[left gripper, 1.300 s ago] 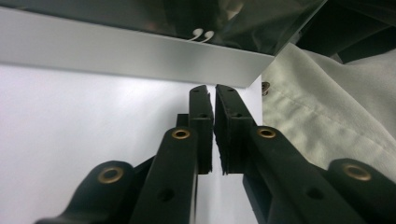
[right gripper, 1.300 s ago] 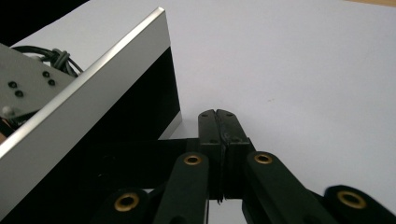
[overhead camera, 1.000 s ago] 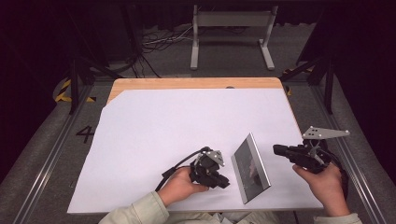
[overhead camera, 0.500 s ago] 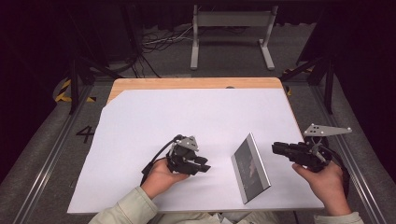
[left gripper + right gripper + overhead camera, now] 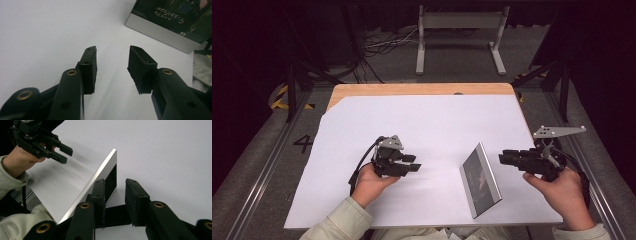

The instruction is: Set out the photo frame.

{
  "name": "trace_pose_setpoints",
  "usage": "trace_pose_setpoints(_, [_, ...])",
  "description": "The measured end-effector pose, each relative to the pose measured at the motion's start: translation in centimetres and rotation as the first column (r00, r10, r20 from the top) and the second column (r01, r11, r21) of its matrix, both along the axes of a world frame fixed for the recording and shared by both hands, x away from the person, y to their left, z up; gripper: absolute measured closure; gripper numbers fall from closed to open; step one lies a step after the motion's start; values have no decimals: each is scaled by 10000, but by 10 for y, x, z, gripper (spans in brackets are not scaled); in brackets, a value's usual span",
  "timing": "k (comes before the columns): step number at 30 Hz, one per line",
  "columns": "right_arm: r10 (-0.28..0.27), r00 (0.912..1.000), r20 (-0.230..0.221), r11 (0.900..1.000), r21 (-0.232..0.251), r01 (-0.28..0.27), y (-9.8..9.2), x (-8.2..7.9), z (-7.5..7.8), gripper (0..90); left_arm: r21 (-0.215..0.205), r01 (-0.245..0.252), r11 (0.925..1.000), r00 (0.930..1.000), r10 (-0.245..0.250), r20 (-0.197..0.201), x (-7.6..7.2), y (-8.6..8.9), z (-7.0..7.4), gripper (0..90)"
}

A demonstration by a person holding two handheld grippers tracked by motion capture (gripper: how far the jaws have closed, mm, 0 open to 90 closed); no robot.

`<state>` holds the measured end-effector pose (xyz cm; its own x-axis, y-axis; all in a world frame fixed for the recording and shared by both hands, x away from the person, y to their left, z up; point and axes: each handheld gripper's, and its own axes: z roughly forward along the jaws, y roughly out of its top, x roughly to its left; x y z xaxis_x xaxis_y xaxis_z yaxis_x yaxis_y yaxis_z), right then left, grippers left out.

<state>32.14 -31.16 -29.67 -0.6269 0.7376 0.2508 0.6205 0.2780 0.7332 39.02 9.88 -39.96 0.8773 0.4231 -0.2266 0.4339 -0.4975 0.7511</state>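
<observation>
Picture frame [image 5: 481,180] sits on the white sheet [image 5: 422,125] at the near right part of the counter [image 5: 412,89], propped on a dark back stand, silver-edged, dark printed face turned up and toward the person's left; the lettering on it is too small to read. Right gripper [image 5: 507,158] hovers just beside the frame's right edge, apart from it, jaws parted and just now opening, nothing between the pads; in the right gripper view its jaws point at the frame's back. Left gripper [image 5: 412,165] is well apart to the frame's left over bare sheet, jaws spread and likewise just now opening, gripping nothing. Each gripper is held in a hand; pale sleeves enter from the near edge.
</observation>
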Motion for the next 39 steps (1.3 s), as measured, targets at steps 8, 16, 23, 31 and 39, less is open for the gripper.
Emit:
trace_pose_setpoints(8, [116, 9988, -471, 9999, 55, -113, 11, 1, 9, 639, -74, -179, 9998, 9998, 178, -78, 2, 4, 0, 583])
trace_pose_setpoints(16, [-35, 9943, -1070, 9997, -254, 8, 20, 4, 15, 601, -63, -255, 9997, 9997, 255, -29, 3, 5, 0, 580])
trace_pose_setpoints(23, [-6, 9893, -1460, 9997, -237, -29, 27, 7, 13, 554, -80, -306, 9995, 9995, 306, -53, 3, 6, 0, 580])
trace_pose_setpoints(31, [91, 9830, -1833, 9994, -321, -152, 34, 9, 5, 530, -101, -358, 9993, 9993, 357, -93, 2, 6, 0, 577])
trace_pose_setpoints(39, [135, 9791, -2031, 9974, -671, -277, 44, 8, -4, 530, -98, -359, 9993, 9993, 357, -129, 2, 6, 0, 575])
